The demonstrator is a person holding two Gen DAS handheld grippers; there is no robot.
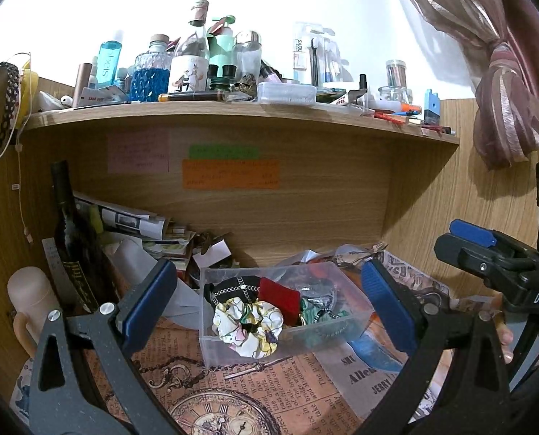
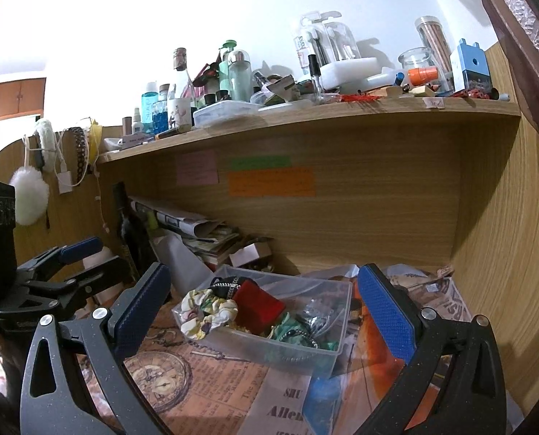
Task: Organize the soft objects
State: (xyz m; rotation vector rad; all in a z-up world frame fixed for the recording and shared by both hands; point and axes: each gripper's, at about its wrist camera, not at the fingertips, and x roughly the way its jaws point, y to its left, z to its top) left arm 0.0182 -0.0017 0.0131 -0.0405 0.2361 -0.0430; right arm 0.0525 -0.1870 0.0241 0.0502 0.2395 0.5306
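A clear plastic box (image 1: 215,348) (image 2: 269,351) sits on the desk. It holds a floral scrunchie (image 1: 249,328) (image 2: 206,313), a black scrunchie with a chain (image 1: 233,288) (image 2: 227,284), a red box (image 1: 279,299) (image 2: 257,304) and green fabric pieces (image 1: 320,313) (image 2: 293,331). My left gripper (image 1: 269,301) is open and empty, its fingers on either side of the box, short of it. My right gripper (image 2: 265,308) is open and empty, also facing the box. The right gripper also shows in the left wrist view (image 1: 486,250), and the left one in the right wrist view (image 2: 70,264).
A printed newspaper-style mat (image 1: 240,391) (image 2: 204,380) covers the desk. A dark wine bottle (image 1: 71,239), rolled papers (image 1: 124,217) and a pink bottle (image 1: 30,297) stand at the left. A crowded shelf (image 1: 233,108) (image 2: 305,108) hangs above. A curtain (image 1: 505,72) hangs right.
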